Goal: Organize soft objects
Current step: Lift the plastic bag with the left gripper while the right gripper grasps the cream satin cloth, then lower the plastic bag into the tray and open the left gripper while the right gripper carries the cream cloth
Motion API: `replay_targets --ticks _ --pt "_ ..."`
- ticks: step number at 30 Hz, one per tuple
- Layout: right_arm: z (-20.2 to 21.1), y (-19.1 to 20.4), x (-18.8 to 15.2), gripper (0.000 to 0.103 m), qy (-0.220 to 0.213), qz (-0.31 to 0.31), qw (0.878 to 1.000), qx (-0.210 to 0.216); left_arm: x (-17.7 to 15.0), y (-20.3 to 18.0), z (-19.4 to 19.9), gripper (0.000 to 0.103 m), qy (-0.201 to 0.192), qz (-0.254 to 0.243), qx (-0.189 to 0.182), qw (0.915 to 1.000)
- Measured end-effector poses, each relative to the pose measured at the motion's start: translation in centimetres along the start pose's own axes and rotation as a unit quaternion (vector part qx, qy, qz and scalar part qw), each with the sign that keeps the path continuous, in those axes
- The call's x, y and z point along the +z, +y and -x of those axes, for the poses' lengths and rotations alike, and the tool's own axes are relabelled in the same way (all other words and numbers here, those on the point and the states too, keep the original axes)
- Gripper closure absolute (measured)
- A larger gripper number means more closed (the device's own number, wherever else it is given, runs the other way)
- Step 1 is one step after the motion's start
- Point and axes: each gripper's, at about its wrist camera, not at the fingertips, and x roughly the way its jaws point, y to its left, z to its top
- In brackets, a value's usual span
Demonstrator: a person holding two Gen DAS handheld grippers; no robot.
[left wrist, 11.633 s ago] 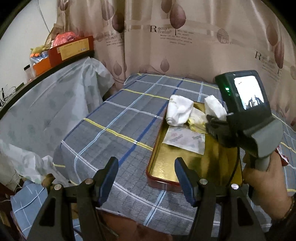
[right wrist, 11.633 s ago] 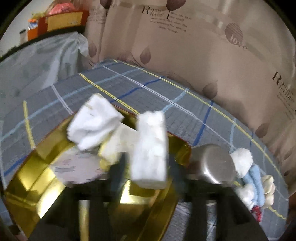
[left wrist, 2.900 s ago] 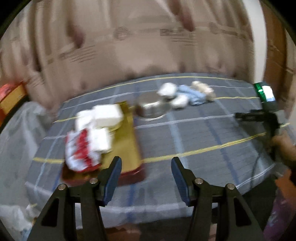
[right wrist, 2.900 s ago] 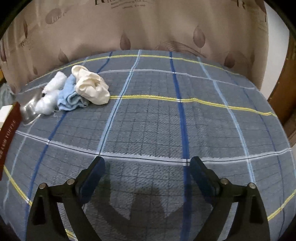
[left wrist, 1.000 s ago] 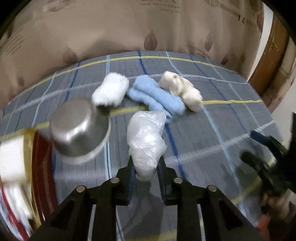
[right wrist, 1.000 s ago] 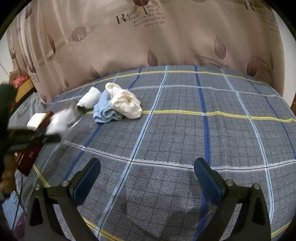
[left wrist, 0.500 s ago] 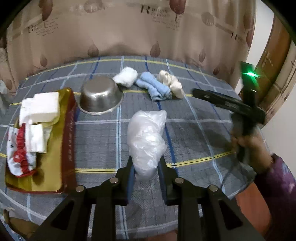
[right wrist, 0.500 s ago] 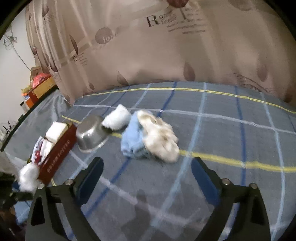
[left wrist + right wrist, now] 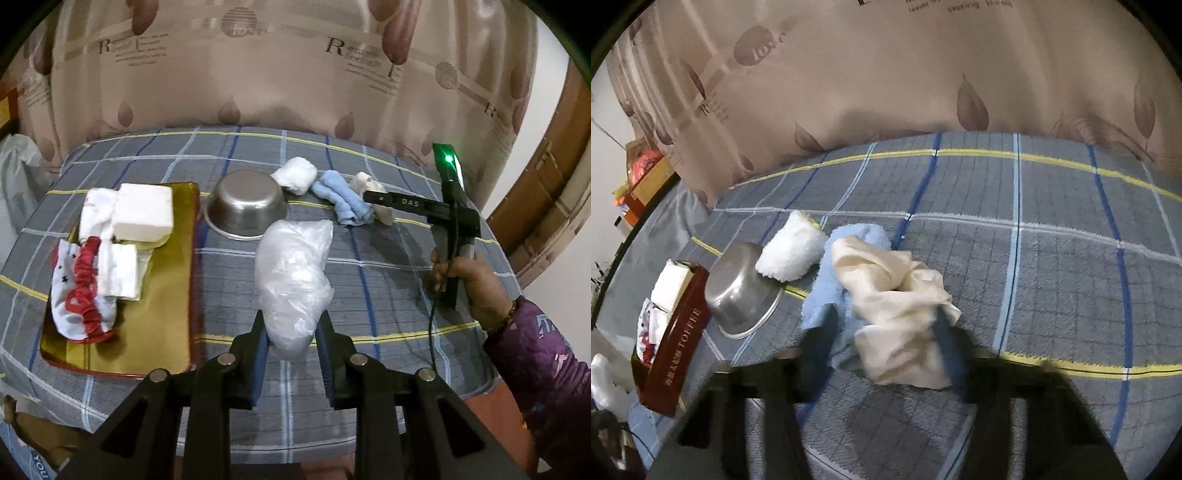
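Observation:
My left gripper (image 9: 291,325) is shut on a clear plastic bag of white stuffing (image 9: 291,266) and holds it up over the checked tablecloth, near the front edge. At the back lie a white fluffy roll (image 9: 297,179), a blue towel (image 9: 343,199) and a cream cloth (image 9: 369,182). In the right wrist view my right gripper (image 9: 882,328) straddles the cream cloth (image 9: 894,295) and the edge of the blue towel (image 9: 857,236). Its jaws are closing and blurred, and the pads touch the heap on both sides.
A gold tray with a red rim (image 9: 166,295) at the left holds white folded cloths and a red-and-white item. A steel bowl (image 9: 245,206) stands between the tray and the white roll (image 9: 792,251). A hand (image 9: 476,284) grips the right tool. A curtain hangs behind the table.
My left gripper has pulled back and up with the bag, away from the bowl. My right gripper has come in over the cloth heap and its wide jaws have narrowed around the cream cloth.

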Motion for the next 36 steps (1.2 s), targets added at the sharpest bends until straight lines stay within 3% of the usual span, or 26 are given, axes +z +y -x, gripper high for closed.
replay_targets --ticks 1,4,8,10,15,21,25,30,36 --pt "-0.1 -0.2 -0.1 0.088 0.005 -0.006 1.0 0.0 0.0 0.4 0.1 0.078 0.0 0.004 0.002 1.0" --pt "0.3 -1.0 -0.4 0.09 0.003 -0.026 1.0 0.012 -0.2 1.2 0.5 0.078 0.0 0.017 0.003 0.9999" --pt "2.5 -1.5 -1.4 0.091 -0.01 -0.033 0.999 0.016 -0.3 2.0 0.6 0.078 0.0 0.027 0.006 0.9996" --pt "5.2 -0.9 -2.5 0.091 -0.038 -0.024 0.998 0.032 -0.6 2.4 1.0 0.077 -0.002 0.031 0.01 0.9995" --pt "10.9 1.2 -6.4 0.091 -0.071 -0.009 0.997 0.023 -1.8 3.8 3.1 0.076 -0.016 0.04 0.031 0.9986" --pt "13.9 2.5 -11.0 0.091 -0.07 -0.05 0.995 0.05 -2.4 6.4 5.1 0.076 -0.028 0.054 0.065 0.9961" --pt "14.8 3.7 -12.6 0.091 -0.067 -0.06 0.994 0.064 -1.9 8.0 5.3 0.075 -0.032 0.035 0.086 0.9952" --pt "15.8 5.3 -13.0 0.09 -0.069 -0.051 0.994 0.062 -0.3 8.8 2.5 0.074 -0.02 -0.018 0.102 0.9945" --pt "16.7 6.4 -12.8 0.09 -0.069 -0.043 0.995 0.053 1.4 9.8 -2.5 0.074 0.018 -0.038 0.078 0.9961"
